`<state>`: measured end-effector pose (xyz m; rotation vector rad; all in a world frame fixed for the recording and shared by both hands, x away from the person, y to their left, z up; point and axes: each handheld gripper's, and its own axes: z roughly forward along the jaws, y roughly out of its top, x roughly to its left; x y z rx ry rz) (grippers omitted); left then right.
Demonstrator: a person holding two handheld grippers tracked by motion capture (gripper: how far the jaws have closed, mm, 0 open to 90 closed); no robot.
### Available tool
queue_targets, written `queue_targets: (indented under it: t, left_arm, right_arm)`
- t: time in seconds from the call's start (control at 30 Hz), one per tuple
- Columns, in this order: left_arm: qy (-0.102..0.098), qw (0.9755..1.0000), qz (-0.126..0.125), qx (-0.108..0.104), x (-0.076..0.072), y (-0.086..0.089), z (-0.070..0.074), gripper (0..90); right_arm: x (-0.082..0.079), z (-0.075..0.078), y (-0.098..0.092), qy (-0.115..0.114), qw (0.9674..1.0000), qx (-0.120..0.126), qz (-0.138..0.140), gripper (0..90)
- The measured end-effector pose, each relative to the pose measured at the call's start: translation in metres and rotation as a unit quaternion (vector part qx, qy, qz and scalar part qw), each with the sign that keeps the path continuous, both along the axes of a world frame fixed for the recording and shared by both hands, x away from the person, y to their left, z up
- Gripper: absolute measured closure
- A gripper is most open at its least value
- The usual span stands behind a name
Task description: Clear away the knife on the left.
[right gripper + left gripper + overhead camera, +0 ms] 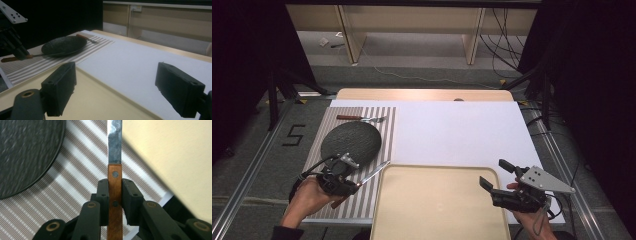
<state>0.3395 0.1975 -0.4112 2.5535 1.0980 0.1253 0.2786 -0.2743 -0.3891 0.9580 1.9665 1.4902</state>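
- Gripping one knife (115, 157) by its brown wooden handle, the left gripper (357, 183) has its two black jaws pinching the handle from both sides, the steel blade running out past them.
- Seen from the high view, the knife sits above the near part of the striped placemat (382, 125), its blade tip reaching toward the near left corner of the tray (392, 220).
- One dark round plate (351, 140) rests on the placemat; nothing lies on it.
- One fork (362, 118) with a brown handle lies on the placemat beyond the plate, apart from it.
- One cream tray sits at the near edge of the white table cover (462, 130), just beside the placemat; no item lies in it.
- At the near right corner of the tray, the right gripper (494, 173) hangs with its jaws spread wide and nothing between them; the right gripper view shows both pads (62, 85) well apart over the tray's rim.
- Two hands come in from the bottom edge, one on each gripper.
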Motion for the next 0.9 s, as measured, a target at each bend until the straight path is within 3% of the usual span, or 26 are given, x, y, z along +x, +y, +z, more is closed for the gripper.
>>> queue_targets:
  t: [0.1, 0.23, 0.33, 0.5, 0.73, 0.9]
  left_arm:
    - [-0.011, 0.9999, -0.007, -0.007, -0.004, -0.014, 0.000, 76.5]
    - [-0.009, 0.9994, -0.022, -0.025, -0.007, -0.026, -0.001, 76.5]
    - [-0.013, 0.9991, -0.035, -0.019, -0.010, -0.037, -0.002, 76.5]
    - [-0.012, 0.9981, -0.053, -0.031, -0.016, -0.052, -0.003, 76.5]
    - [-0.001, 0.9968, -0.074, -0.032, -0.021, -0.071, -0.008, 76.5]
    - [-0.006, 0.9957, -0.087, -0.033, -0.024, -0.083, -0.007, 76.5]
  right_arm:
    - [0.000, 0.000, 0.000, 0.000, 1.0000, 0.000, 0.000, 18.1]
    - [0.000, 0.000, 0.000, 0.000, 1.0000, 0.000, 0.000, 18.0]
    - [0.000, 0.000, 0.000, 0.000, 1.0000, -0.001, 0.000, 18.0]
    - [0.000, 0.000, 0.000, 0.000, 1.0000, -0.001, 0.000, 18.0]
    - [0.000, 0.000, 0.000, 0.000, 1.0000, -0.002, 0.001, 18.1]
    - [0.000, 0.000, 0.000, 0.000, 1.0000, -0.002, 0.001, 18.1]
